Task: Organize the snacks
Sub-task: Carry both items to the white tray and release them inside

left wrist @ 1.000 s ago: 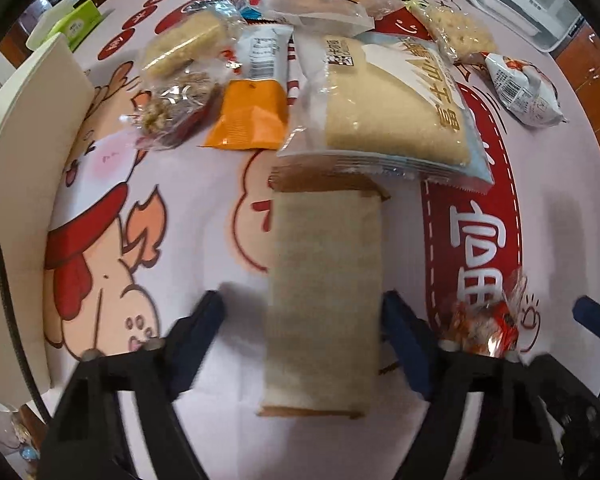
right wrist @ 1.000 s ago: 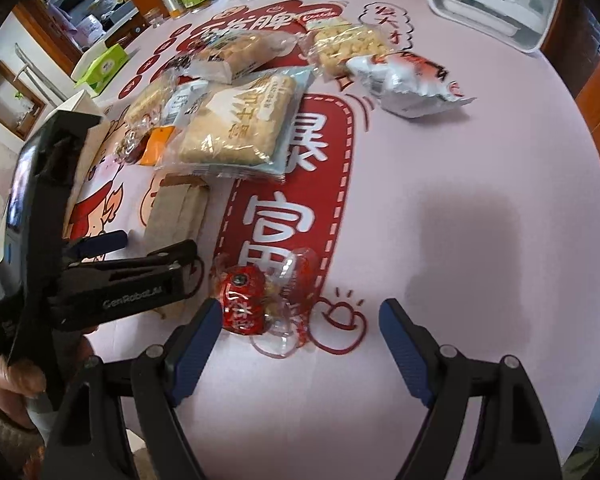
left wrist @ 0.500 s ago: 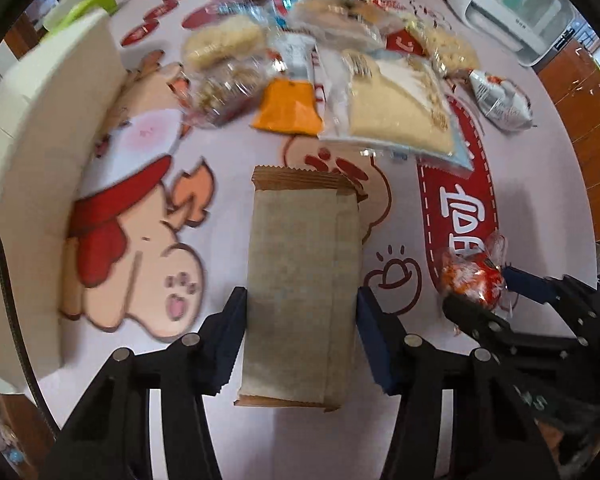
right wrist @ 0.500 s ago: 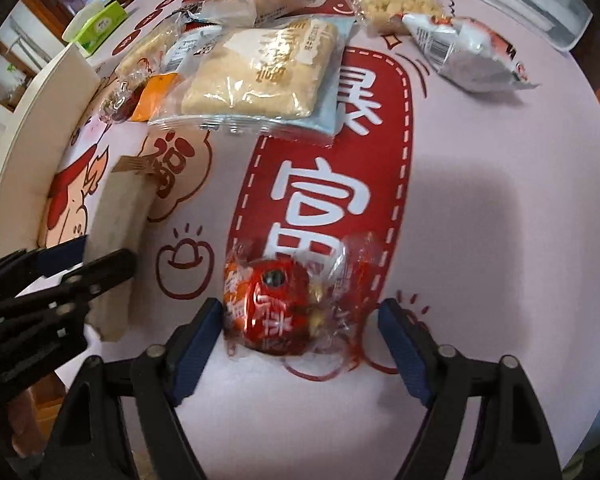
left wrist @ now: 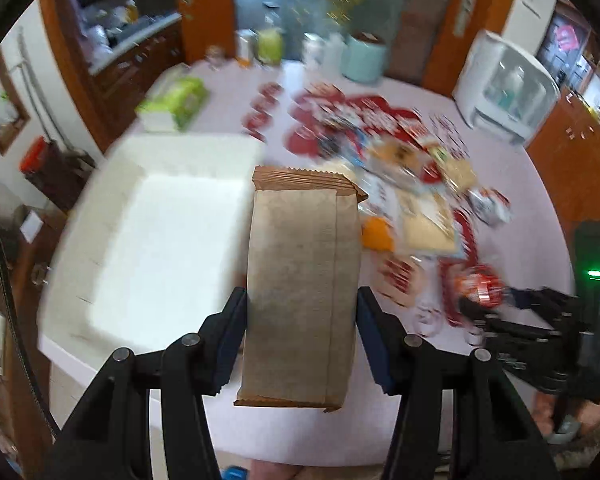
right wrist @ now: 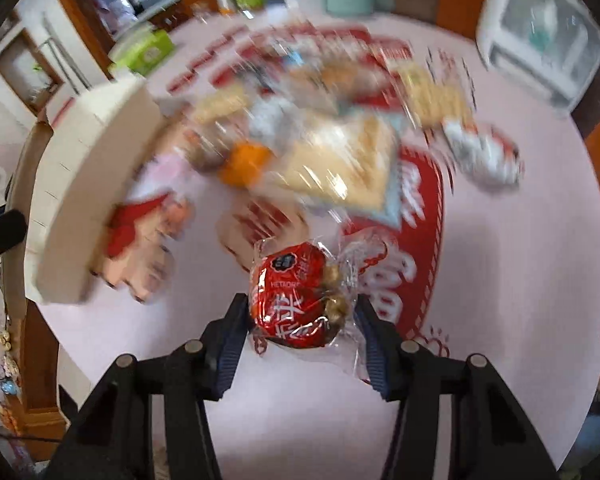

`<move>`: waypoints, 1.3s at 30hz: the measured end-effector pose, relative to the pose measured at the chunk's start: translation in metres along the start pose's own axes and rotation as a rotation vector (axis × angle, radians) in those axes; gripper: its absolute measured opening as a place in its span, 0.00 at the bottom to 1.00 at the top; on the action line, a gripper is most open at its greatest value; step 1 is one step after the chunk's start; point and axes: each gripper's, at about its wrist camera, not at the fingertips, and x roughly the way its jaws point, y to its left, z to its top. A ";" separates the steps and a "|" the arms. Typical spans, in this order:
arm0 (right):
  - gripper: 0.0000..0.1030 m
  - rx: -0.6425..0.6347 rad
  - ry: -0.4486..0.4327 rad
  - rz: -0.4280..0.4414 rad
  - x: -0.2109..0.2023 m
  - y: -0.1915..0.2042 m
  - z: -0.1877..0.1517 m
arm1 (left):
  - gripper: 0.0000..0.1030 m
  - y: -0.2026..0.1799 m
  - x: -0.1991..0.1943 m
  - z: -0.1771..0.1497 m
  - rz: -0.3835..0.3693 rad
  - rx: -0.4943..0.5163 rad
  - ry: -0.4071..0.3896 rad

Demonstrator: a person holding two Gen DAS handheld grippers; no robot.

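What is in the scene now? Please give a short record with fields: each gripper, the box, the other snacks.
left gripper: shut on the brown packet, held above the table
right gripper: jaws closing, red snack between them, pads at its wrapper
white box: open, at the table's left edge, nothing seen inside
other snacks: a blurred pile farther back on the table
view quality: background blurred in both views

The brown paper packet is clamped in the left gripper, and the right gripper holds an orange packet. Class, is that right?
Not quite. The right wrist view shows the right gripper closing on a red-wrapped snack, not an orange one. The brown paper packet is in the left gripper.
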 end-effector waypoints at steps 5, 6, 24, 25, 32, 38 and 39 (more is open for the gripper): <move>0.51 -0.019 -0.125 0.012 -0.045 0.060 0.029 | 0.51 0.078 -0.024 0.021 0.063 -0.002 -0.058; 0.51 -0.037 -0.148 0.020 -0.052 0.080 0.037 | 0.51 0.090 -0.028 0.023 0.064 0.000 -0.069; 0.53 -0.149 -0.089 0.039 -0.005 0.259 0.100 | 0.52 0.221 0.011 0.024 0.086 0.014 -0.036; 0.54 -0.151 -0.077 0.039 -0.001 0.261 0.099 | 0.52 0.221 0.015 0.023 0.087 0.015 -0.031; 0.62 -0.115 0.010 0.097 0.018 0.264 0.089 | 0.81 0.220 0.021 0.015 0.154 0.038 -0.043; 0.73 -0.041 -0.035 0.125 0.007 0.252 0.081 | 0.90 0.221 0.013 0.016 0.117 0.024 -0.037; 0.73 -0.032 -0.064 0.131 0.001 0.249 0.078 | 0.91 0.221 0.011 0.016 0.107 0.022 -0.037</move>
